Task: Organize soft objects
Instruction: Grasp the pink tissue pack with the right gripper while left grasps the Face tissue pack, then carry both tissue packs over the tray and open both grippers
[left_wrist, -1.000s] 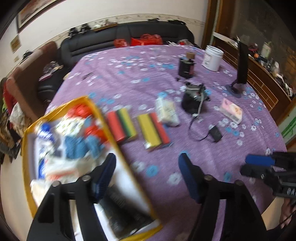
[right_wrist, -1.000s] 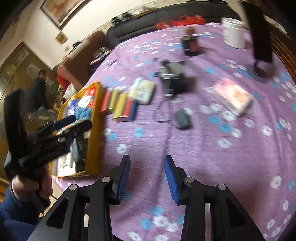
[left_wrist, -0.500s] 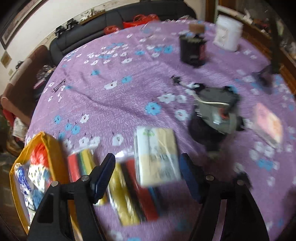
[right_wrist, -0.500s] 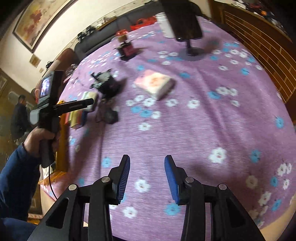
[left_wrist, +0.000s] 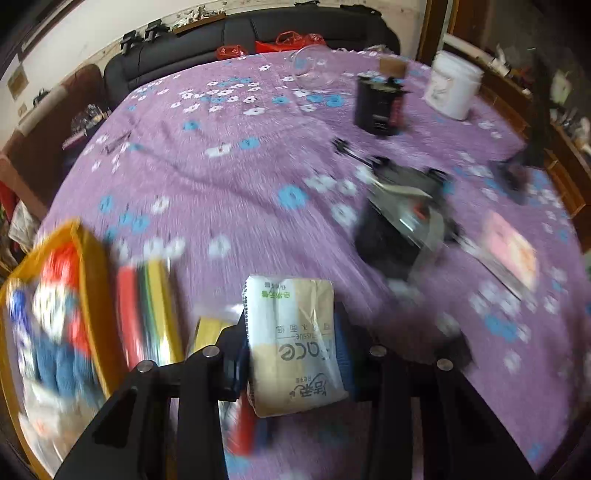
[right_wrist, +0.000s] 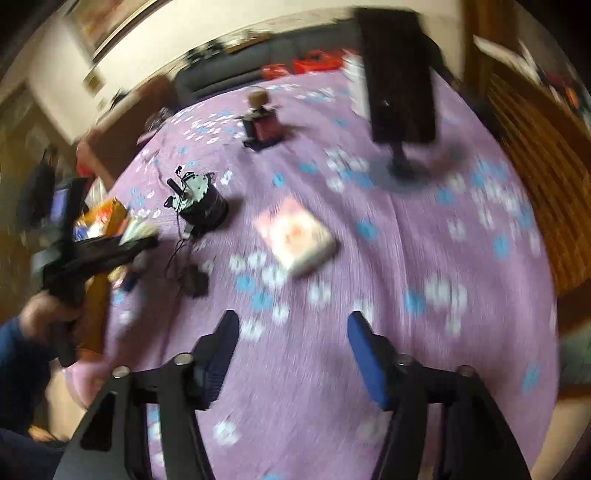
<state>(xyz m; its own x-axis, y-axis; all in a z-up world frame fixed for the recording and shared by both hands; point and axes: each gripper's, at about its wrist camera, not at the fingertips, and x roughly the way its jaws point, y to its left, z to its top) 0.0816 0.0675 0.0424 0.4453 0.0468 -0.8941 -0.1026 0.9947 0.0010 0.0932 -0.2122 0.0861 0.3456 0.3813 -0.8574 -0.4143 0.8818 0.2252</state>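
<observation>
My left gripper (left_wrist: 291, 343) is shut on a beige and white tissue pack (left_wrist: 291, 343), held over the purple flowered tablecloth. Left of it lie a red, green and yellow sponge pack (left_wrist: 147, 314) and the yellow basket (left_wrist: 94, 280) with soft items in it. A second sponge pack (left_wrist: 210, 328) shows partly behind the left finger. My right gripper (right_wrist: 291, 354) is open and empty above the cloth, with a pink tissue pack (right_wrist: 297, 236) lying ahead of it. The left gripper (right_wrist: 138, 238) with its pack also shows at the left of the right wrist view.
A black motor (left_wrist: 402, 221) with a cable sits right of the held pack, and it also shows in the right wrist view (right_wrist: 201, 201). A dark box (left_wrist: 380, 107), a white tub (left_wrist: 452, 86), a glass bowl (left_wrist: 308, 66) and a phone stand (right_wrist: 400, 85) stand farther back. A sofa lies beyond the table.
My left gripper has closed on the tissue pack, which was lying between its open fingers. My right gripper has opened wider and the pink pack is nearer to it.
</observation>
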